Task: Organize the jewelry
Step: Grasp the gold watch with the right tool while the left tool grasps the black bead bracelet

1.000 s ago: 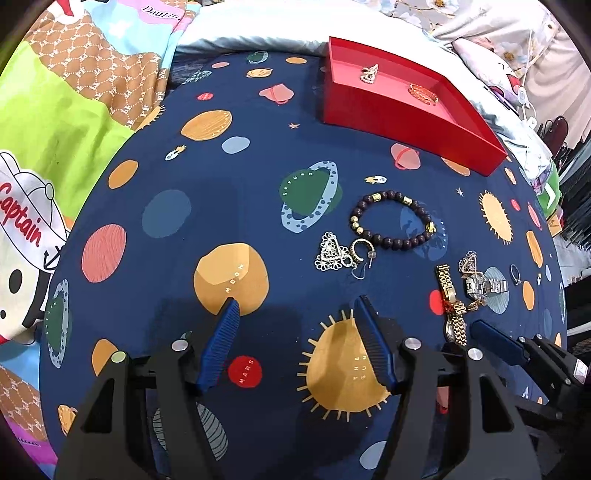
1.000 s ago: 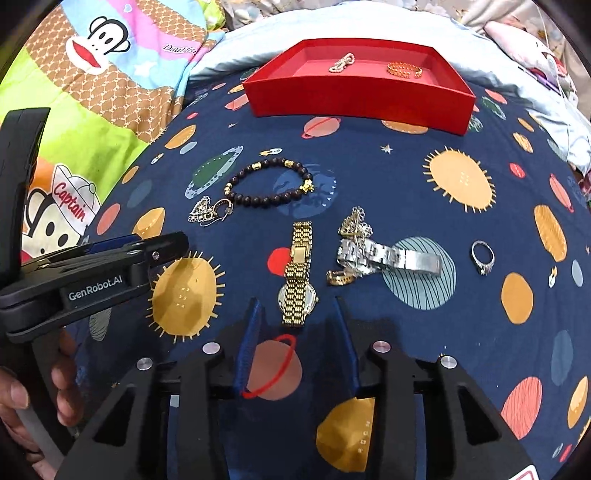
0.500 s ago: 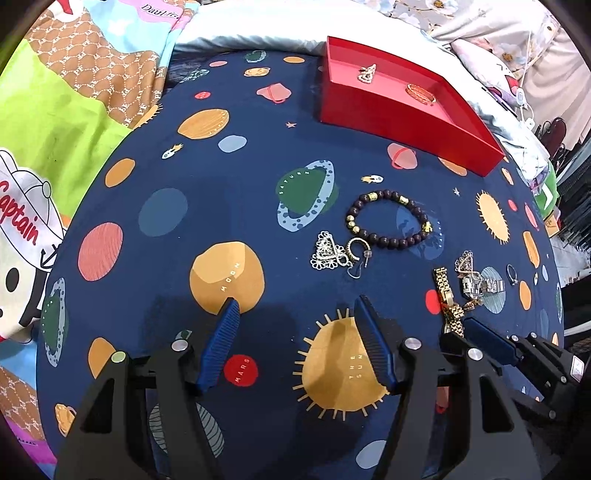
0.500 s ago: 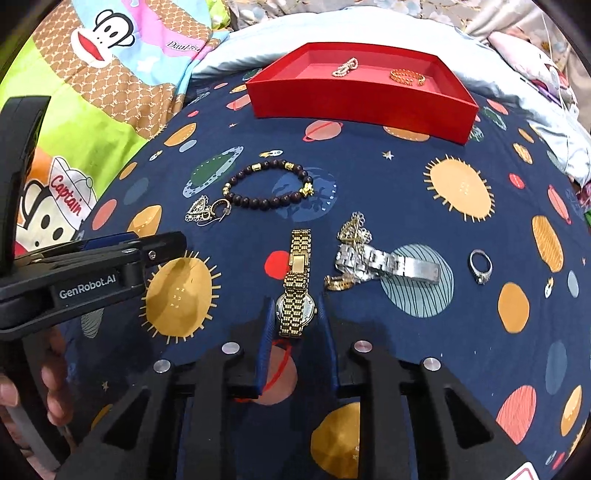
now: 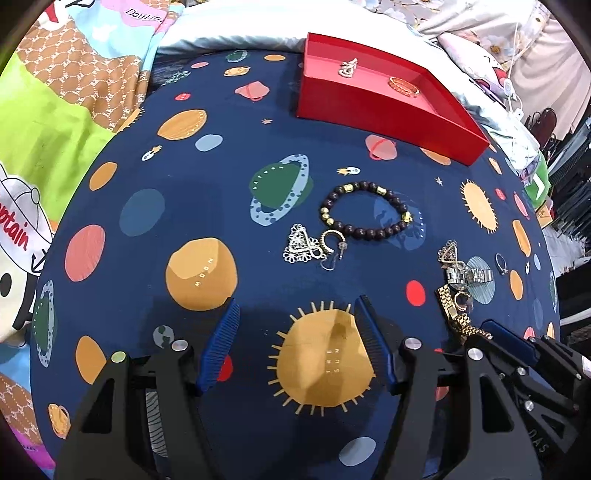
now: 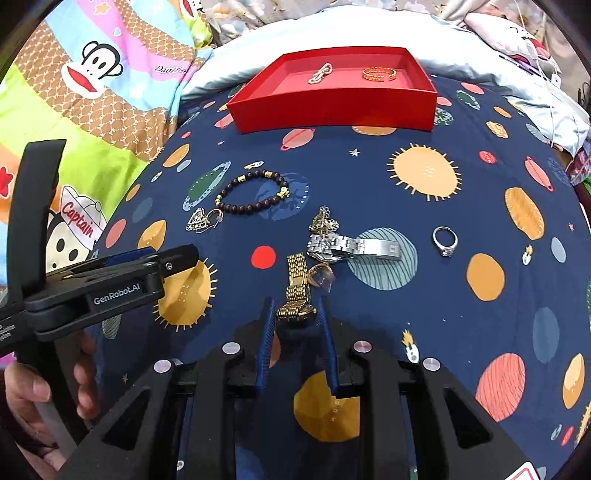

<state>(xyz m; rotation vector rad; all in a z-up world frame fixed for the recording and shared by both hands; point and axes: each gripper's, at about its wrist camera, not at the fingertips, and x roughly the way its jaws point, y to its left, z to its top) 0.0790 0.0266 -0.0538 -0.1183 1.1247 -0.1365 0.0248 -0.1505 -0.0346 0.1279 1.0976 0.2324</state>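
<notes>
My right gripper is shut on the gold watch, whose band is bunched up and lifted off the blue planet cloth; the watch also shows in the left wrist view. My left gripper is open and empty, low over a sun print. A dark bead bracelet and a silver filigree earring with a hoop lie in the middle. A silver watch, a gold filigree earring and a silver ring lie to the right. The red tray at the back holds a pearl earring and a gold bangle.
The blue cloth covers a rounded surface that drops away at the sides. A bright cartoon blanket lies to the left and pale bedding behind the tray. A small clear piece lies beside the gold watch.
My right gripper moved forward over the gold watch, closed on its lower end and lifted it, bunching the band. My left gripper stayed open and drifted slightly.
</notes>
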